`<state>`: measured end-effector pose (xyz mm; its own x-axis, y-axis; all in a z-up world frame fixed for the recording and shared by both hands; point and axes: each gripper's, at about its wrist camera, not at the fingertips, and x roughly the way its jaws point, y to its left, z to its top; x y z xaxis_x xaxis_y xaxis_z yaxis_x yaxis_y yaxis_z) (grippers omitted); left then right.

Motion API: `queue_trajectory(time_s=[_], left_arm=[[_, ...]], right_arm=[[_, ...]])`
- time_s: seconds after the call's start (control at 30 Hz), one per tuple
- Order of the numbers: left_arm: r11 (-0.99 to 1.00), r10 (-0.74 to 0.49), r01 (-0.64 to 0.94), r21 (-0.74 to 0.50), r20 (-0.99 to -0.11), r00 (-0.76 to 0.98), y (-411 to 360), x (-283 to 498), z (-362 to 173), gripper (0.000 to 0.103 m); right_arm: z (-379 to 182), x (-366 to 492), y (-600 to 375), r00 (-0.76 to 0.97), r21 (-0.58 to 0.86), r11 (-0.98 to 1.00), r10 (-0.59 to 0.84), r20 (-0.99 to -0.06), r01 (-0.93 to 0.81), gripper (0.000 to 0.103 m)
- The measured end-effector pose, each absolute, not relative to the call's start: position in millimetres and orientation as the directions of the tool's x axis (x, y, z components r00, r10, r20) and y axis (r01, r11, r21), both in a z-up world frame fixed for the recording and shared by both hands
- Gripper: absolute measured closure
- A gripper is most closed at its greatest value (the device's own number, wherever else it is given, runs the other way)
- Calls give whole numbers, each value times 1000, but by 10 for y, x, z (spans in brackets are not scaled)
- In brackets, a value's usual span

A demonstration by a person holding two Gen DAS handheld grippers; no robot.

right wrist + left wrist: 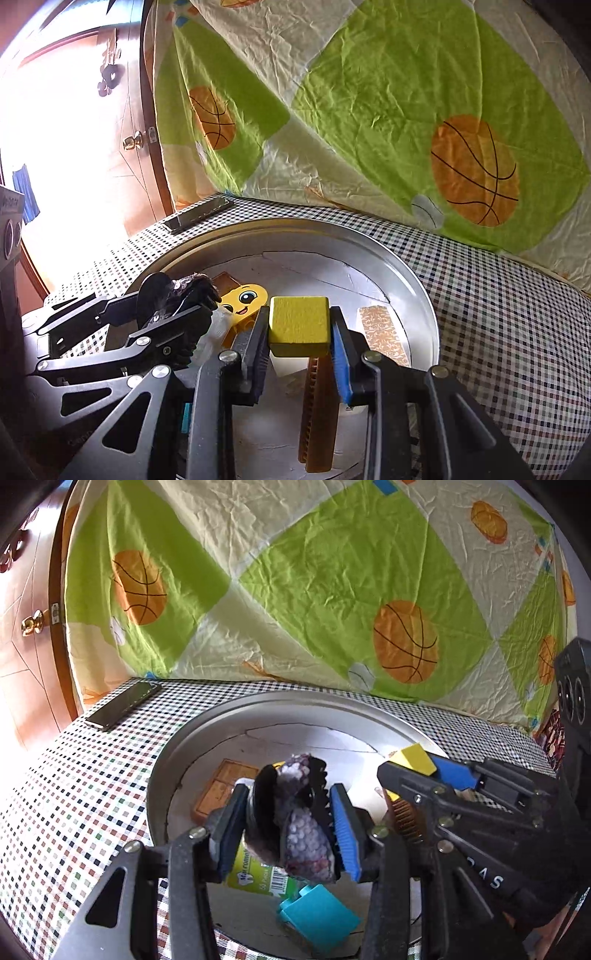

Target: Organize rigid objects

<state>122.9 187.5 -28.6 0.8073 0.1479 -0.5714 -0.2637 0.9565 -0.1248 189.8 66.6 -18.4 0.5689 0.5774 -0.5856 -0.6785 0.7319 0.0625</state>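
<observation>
My left gripper (291, 830) is shut on a black hair claw clip with purple sequins (295, 812), held above the round metal tray (207, 723). My right gripper (299, 332) is shut on a yellow block (298, 326), also above the tray (417, 284); the block shows in the left wrist view (413, 759) at the right. The clip shows at the left in the right wrist view (177, 295). In the tray lie a teal block (319, 914), a green-labelled packet (258, 875), a brown comb (319, 410), a yellow smiling-face piece (245, 297) and orange patterned cards (221, 790).
The tray sits on a checked tablecloth (74, 794). A black phone (123, 704) lies at the table's far left corner. A green and cream basketball-print sheet (295, 590) hangs behind. A wooden door (26, 627) stands to the left.
</observation>
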Motion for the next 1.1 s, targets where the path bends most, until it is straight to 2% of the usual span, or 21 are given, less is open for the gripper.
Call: queue_trajectory(time_s=[0.13, 0.23, 0.3, 0.4, 0.47, 0.57, 0.77, 1.1], left_arm=[[956, 153, -266, -120, -570, 807, 1911, 1225, -273, 54], [953, 179, -283, -107, -553, 814, 1907, 1152, -245, 37], [950, 199, -294, -101, -529, 825, 1892, 1063, -216, 20], [948, 234, -309, -73, -494, 837, 1831, 925, -160, 6], [944, 272, -327, -40, -468, 841, 1787, 843, -105, 1], [940, 293, -340, -31, -437, 850, 1742, 732, -24, 1], [935, 314, -355, -23, -412, 855, 1701, 553, 100, 0], [924, 314, -378, -60, -445, 839, 1848, 453, 170, 1]], right_arm=[[-142, 1878, 606, 593, 65, 744, 579, -560, -665, 60], [-116, 1844, 503, 616, 74, 762, 574, -539, -644, 51], [-95, 1803, 409, 633, 89, 775, 572, -522, -626, 44], [-71, 1696, 290, 661, 86, 793, 558, -502, -604, 36], [-42, 1596, 245, 687, 58, 805, 539, -487, -591, 31], [21, 1471, 185, 720, 35, 820, 520, -460, -571, 25], [208, 1264, 94, 751, 19, 826, 522, -404, -564, 22], [455, 1059, 113, 746, 17, 802, 562, -356, -596, 15]])
